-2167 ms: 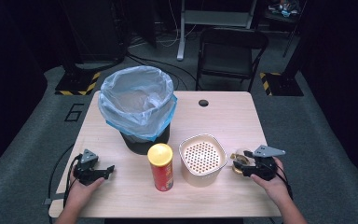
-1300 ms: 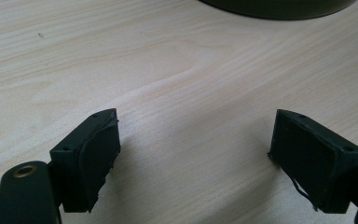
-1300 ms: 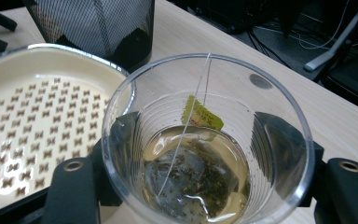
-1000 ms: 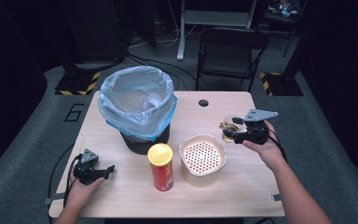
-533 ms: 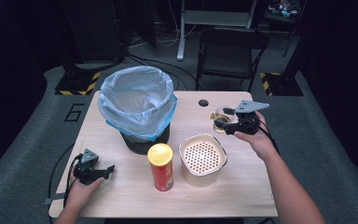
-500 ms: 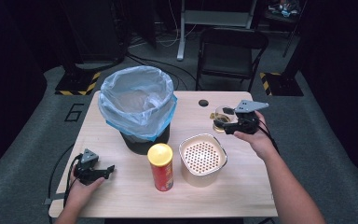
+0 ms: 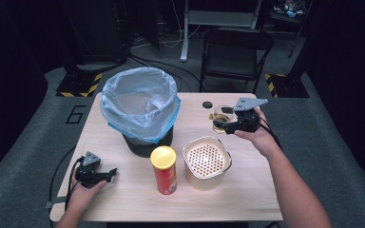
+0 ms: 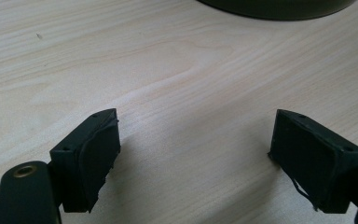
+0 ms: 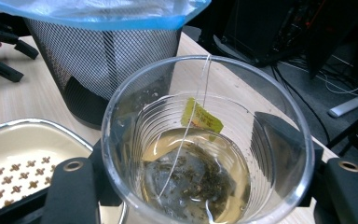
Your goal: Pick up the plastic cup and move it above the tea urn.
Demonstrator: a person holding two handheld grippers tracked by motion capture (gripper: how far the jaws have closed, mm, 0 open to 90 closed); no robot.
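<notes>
I have the right hand-held gripper (image 7: 222, 124) clamped on a clear plastic cup (image 9: 208, 140), one jaw on each side of its wall. The cup is lifted off the tabletop (image 7: 247, 199), upright, and hangs over the far right part of it, between the lined bin (image 7: 140, 102) and the table's right edge. Inside the cup I can see a used tea bag (image 9: 186, 179) slumped in a little pale tea, with its string running up over the rim and its yellow tag (image 9: 201, 117) hanging against the inner wall.

By my reading the pick-up is done and the carry is in hand. What is left, I judge, is emptying the cup. The white strainer bowl (image 7: 207, 161) with its perforated insert sits just nearer me than the cup, so the liquid may be meant to drain there, and the tea bag and cup then belong in the mesh bin with the blue liner. Nothing has been tipped yet: the liquid lies level.

My left hand-held gripper (image 7: 105, 175) rests on the near left corner, jaws spread apart with only bare wood between them. It holds nothing. The red crisp tube (image 7: 164, 168) with its yellow lid stands untouched in front of the bin.
</notes>
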